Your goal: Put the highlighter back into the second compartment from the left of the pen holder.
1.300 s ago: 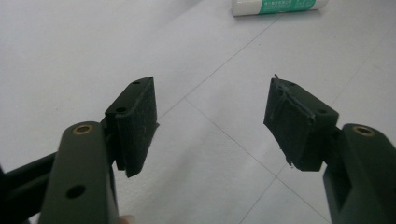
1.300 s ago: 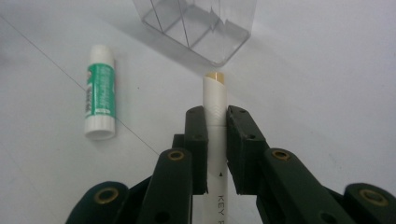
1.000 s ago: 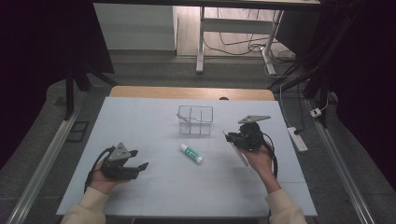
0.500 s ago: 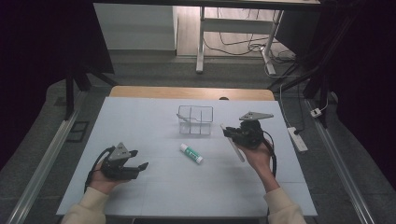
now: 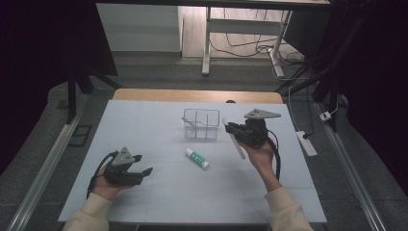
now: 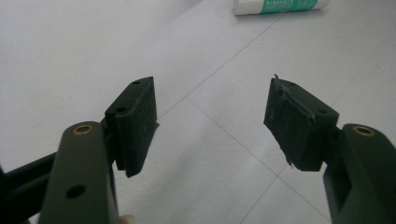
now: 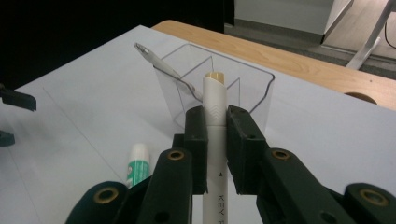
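Note:
A white pen (image 7: 215,107) with a tan cap stands between the jaws of my right gripper (image 7: 215,127), which is shut on it. In the high view that gripper (image 5: 228,127) is held above the table just right of a clear compartmented organizer (image 5: 201,126), and the pen (image 5: 237,148) slants down below it. A thin metal utensil (image 7: 161,65) leans in the organizer (image 7: 254,91). A white and green glue stick (image 5: 197,158) lies on the table in front of the organizer. My left gripper (image 5: 143,169) rests at the front left, open and holding nothing (image 6: 212,116).
The pale blue table top (image 5: 144,125) ends at a wooden strip (image 5: 192,95) at the back. A power strip (image 5: 306,143) lies off the right edge. The glue stick (image 6: 280,5) lies ahead of the left gripper's jaws.
My right gripper has shifted slightly left towards the organizer with the pen in it. The left gripper has stayed put.

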The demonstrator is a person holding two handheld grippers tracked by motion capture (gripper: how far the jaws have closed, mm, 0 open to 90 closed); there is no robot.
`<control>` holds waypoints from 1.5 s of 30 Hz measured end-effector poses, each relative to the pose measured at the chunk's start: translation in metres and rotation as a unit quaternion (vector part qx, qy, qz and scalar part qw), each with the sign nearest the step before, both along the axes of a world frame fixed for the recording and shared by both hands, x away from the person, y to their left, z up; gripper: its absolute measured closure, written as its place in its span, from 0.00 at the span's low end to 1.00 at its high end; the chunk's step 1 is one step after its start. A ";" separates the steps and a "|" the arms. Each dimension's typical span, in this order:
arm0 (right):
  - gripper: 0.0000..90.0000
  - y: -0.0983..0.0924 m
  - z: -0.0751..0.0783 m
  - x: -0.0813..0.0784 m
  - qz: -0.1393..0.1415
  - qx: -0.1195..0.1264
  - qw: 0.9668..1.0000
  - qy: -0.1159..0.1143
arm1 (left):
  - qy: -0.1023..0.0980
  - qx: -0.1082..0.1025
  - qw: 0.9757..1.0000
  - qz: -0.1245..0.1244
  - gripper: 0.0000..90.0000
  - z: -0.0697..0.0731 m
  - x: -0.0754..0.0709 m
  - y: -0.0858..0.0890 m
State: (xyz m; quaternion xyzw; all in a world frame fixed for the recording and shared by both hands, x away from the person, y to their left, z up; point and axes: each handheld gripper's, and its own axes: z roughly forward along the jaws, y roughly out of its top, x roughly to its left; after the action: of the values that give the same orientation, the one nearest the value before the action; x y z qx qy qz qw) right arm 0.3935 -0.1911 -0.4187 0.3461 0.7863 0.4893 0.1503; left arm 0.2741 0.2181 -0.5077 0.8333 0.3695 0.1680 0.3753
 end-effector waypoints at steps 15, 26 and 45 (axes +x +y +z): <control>0.87 0.008 0.009 0.007 -0.004 0.028 0.999 -0.018 | 0.001 0.000 1.000 0.000 0.38 0.000 0.000 0.000; 0.87 0.019 0.018 0.011 0.001 0.036 0.999 -0.031 | 0.001 -0.001 1.000 -0.001 0.38 0.000 0.000 0.001; 0.87 0.033 0.029 0.025 -0.004 0.051 0.998 -0.043 | 0.001 -0.003 1.000 -0.001 0.38 0.000 0.001 0.001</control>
State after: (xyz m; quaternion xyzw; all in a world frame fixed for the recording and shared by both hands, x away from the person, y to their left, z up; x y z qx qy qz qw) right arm 0.4181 -0.1578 -0.3894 0.3350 0.7518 0.5423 0.1685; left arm 0.2746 0.2192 -0.5077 0.8329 0.3692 0.1658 0.3773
